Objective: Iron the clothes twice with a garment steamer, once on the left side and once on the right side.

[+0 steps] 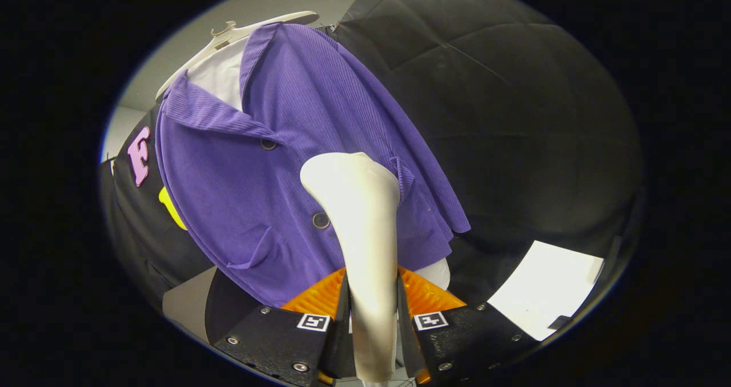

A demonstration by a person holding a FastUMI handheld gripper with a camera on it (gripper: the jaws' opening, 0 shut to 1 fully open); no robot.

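Observation:
A purple ribbed shirt (257, 181) with dark buttons hangs on a white hanger (240, 33) over a white undershirt (220, 76). My gripper (372, 295) is shut on the cream handle of the garment steamer (360, 221), which stands up between the fingers. The steamer's rounded head rests against the shirt's right front panel, just right of the button row and level with the lower buttons. The whole scene appears tilted, with the shirt leaning to the left.
Black quilted cloth (502, 107) forms the booth wall behind and right of the shirt. A white sheet (542, 293) lies low on the right. A pale surface (185, 304) shows below the shirt's left hem.

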